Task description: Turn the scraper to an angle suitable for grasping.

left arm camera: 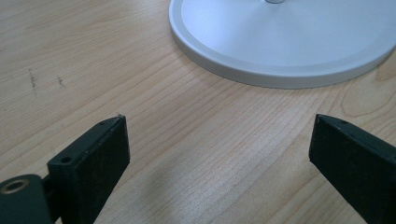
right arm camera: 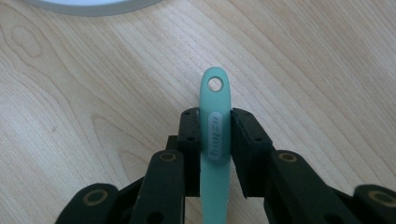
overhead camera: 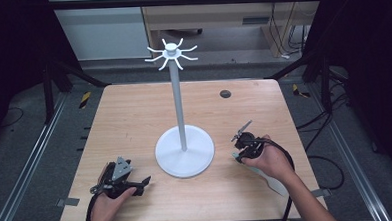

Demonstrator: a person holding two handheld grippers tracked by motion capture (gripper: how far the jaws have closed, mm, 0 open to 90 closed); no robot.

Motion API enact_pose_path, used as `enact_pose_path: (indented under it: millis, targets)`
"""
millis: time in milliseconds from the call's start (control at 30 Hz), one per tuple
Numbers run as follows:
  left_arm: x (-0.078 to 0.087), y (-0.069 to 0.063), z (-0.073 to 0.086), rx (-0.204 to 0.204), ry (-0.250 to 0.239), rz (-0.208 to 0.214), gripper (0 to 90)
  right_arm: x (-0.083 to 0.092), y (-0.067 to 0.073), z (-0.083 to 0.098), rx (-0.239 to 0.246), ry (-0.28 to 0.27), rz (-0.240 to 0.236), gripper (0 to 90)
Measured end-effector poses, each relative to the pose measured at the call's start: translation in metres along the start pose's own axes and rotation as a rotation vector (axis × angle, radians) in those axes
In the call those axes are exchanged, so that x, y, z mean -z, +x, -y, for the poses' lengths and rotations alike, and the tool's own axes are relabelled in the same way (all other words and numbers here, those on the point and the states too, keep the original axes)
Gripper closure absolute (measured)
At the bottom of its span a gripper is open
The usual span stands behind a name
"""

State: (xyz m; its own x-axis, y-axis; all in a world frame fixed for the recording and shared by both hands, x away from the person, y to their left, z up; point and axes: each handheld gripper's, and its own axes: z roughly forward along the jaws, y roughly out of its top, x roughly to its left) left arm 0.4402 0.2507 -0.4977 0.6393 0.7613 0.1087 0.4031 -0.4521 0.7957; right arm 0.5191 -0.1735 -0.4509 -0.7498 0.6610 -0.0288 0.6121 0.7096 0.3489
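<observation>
High view: a white stand (overhead camera: 184,141) with a round base, a thin upright post and a ring of curved hooks at its top occupies the middle of the wooden table (overhead camera: 134,113). The left gripper (overhead camera: 132,184) lies low on the table, left of the base. The right gripper (overhead camera: 239,149) sits right of the base, in the person's hand; a pale blade extends back under the wrist toward the table's near edge.

Left gripper view: the two black jaws stand wide apart over bare wood, nothing between them. The rim of the stand's base (left arm camera: 261,74) lies just ahead.

Right gripper view: the jaws are closed narrowly on the mint-green handle (right arm camera: 215,135) of a utensil. The handle is slim and flat, with a rounded end pierced by a hanging hole and a grey oval label bearing embossed lettering. The tip projects past the jaw ends, above the wood.
</observation>
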Motion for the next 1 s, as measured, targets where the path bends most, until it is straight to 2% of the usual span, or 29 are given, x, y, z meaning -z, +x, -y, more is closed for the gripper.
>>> enact_pose_path:
  millis: [1000]
  targets:
    - [-0.001,-0.001,0.000,0.000,0.005,0.001,4.6,0.043,-0.004,0.018,-0.039,-0.222,0.023,74.5]
